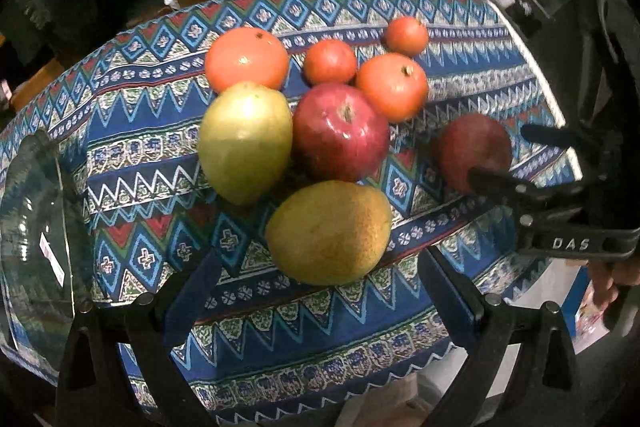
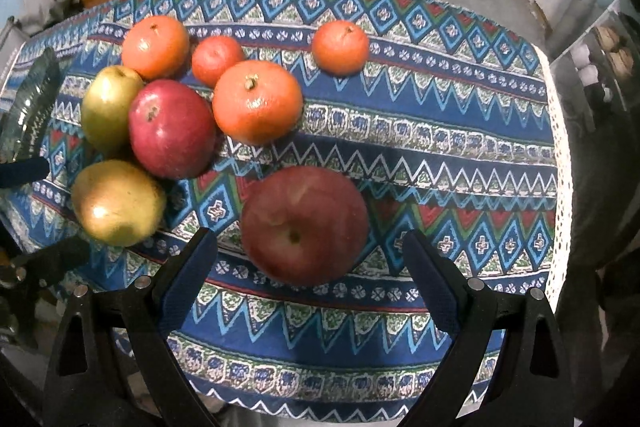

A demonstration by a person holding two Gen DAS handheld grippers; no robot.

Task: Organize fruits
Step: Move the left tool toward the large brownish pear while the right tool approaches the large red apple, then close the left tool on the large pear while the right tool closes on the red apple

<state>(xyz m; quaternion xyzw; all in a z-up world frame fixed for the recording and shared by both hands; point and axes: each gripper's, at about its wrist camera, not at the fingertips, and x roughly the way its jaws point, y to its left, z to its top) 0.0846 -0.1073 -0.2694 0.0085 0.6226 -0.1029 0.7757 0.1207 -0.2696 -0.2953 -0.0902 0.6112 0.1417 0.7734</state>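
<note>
Left wrist view, left to right: glass bowl at counter edge; pears, apple and oranges clustered centre; my left hand-held gripper, jaws spread, just short of the yellow pear. My right hand-held gripper stands open, straddling the lone red apple, not touching.

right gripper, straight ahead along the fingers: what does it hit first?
Most likely the lone red apple, which sits centered between the open fingers of the right gripper, just ahead of the tips. Depth is hard to judge through the fisheye, but nothing lies before it.
</note>
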